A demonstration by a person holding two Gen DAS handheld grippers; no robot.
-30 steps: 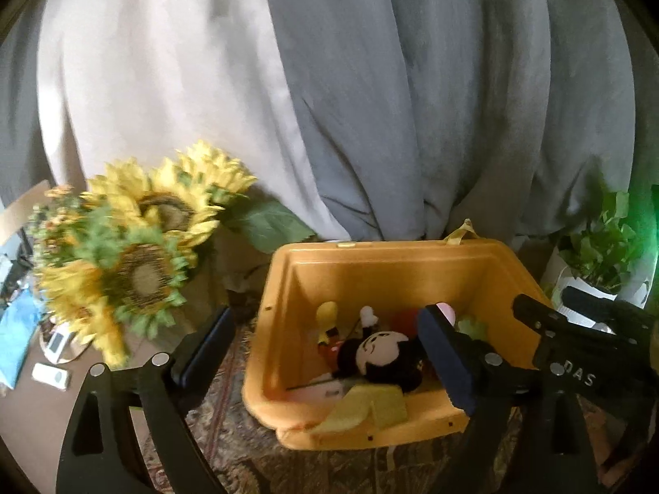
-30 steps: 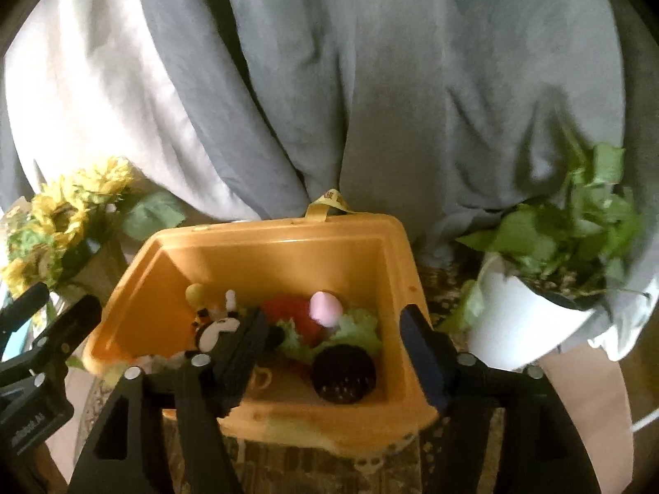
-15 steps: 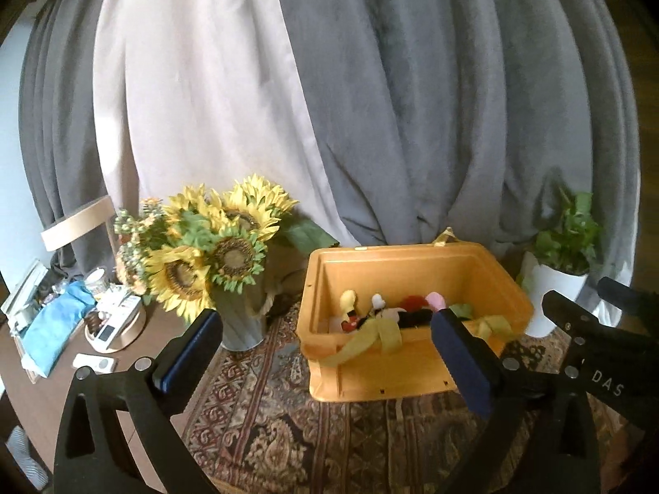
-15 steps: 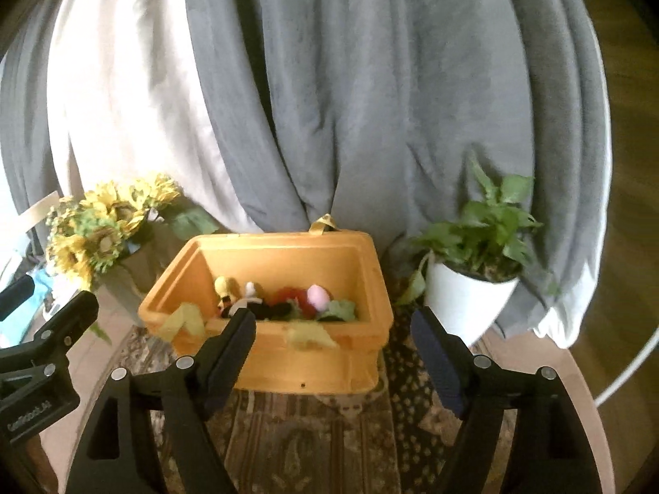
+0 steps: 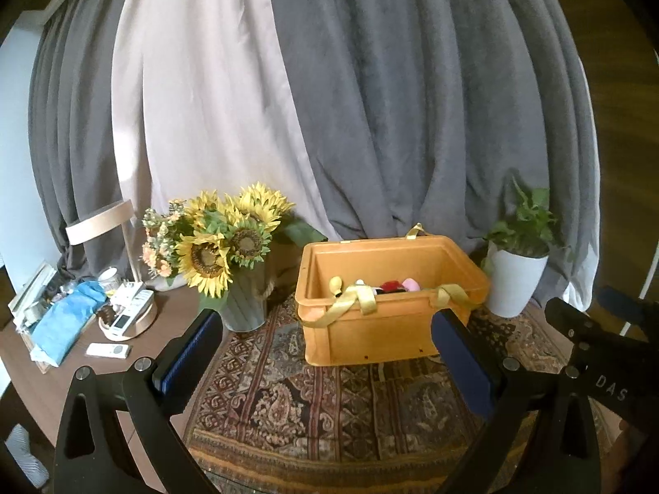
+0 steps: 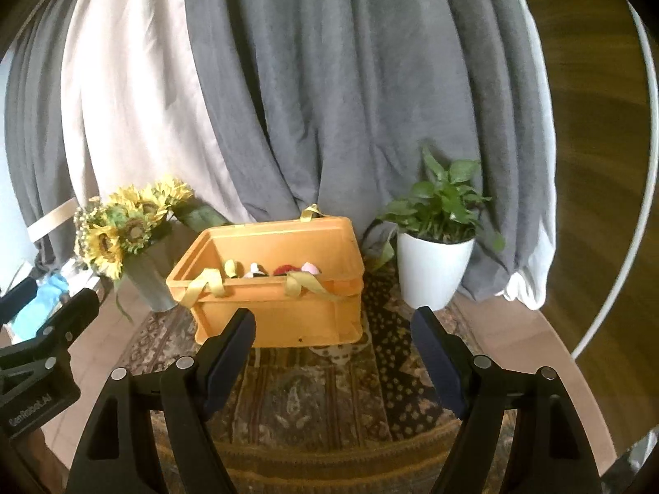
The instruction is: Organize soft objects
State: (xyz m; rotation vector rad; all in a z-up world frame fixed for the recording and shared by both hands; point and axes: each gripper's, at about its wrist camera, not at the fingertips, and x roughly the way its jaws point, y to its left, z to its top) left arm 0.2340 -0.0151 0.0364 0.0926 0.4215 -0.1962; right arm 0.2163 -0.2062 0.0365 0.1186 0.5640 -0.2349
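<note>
The soft toys lay heaped in the orange crate, only their tops showing above the near rim: a yellow knob, something white, a red one, a pink one. Yellow straps hung over the crate's front edge in both views. The crate stood on a patterned rug, between the sunflowers in their grey vase to the left and the potted plant in its white pot to the right, with grey and pale curtains behind. A second earlier both cameras sat right over the crate, looking down into it at a black-and-white plush and a dark round item; by now both had pulled back and risen, so the whole crate, the rug's near edge and the brown table with its clutter at far left came into sight. The left gripper pointed shallowly down at the crate, fingers spread their widest, wider than a second before, nothing between them. The right gripper pointed a little more steeply, fingers apart too, also wider than before, and empty. Each gripper showed at the edge of the other's view, side by side, both well short of the crate.
</note>
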